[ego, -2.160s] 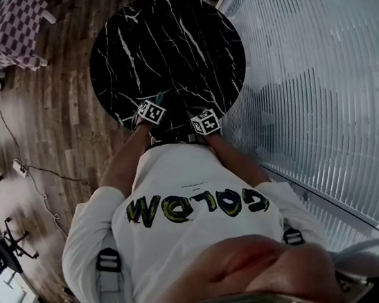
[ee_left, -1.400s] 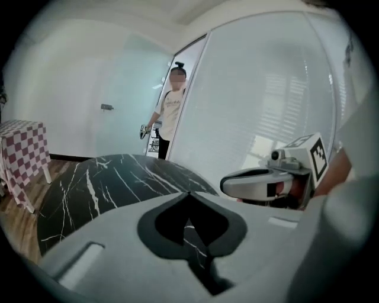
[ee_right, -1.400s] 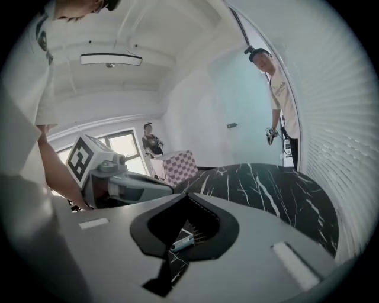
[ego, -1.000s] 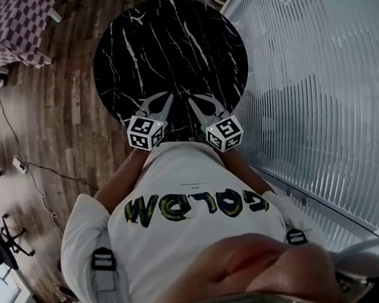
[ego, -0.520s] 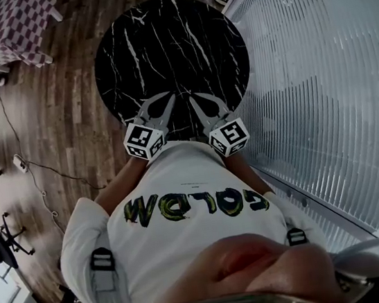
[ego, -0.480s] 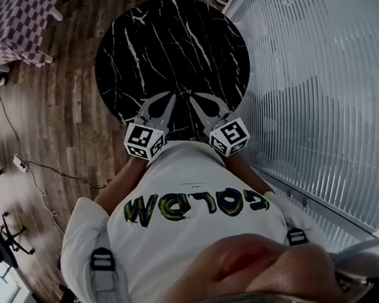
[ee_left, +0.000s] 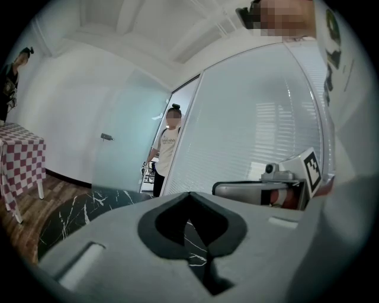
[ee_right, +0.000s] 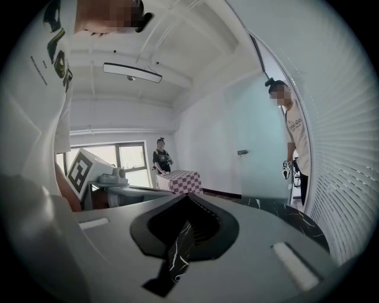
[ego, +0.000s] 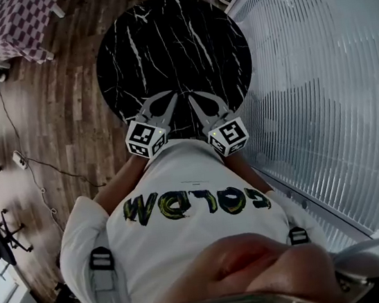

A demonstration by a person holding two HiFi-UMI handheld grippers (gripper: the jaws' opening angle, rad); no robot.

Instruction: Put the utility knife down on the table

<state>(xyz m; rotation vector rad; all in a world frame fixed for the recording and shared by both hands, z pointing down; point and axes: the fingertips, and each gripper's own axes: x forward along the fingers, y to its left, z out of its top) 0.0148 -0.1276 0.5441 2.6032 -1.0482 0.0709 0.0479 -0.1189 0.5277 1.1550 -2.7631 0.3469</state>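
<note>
jaws shut tight and empty on left gripper (ego: pixel 168 96) and right gripper (ego: pixel 193 99), side by side over the black worktop (ego: pixel 173 37) near edge.

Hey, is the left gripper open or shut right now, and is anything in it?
Shut and empty: the left gripper has its tips touching, and only the black marble table shows through the gap behind them.

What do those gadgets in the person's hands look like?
The left gripper and right gripper are pale grey, with curved jaws around a leaf-shaped gap. Each carries a white cube with black square markers. The person wears a white top with lettering.
</note>
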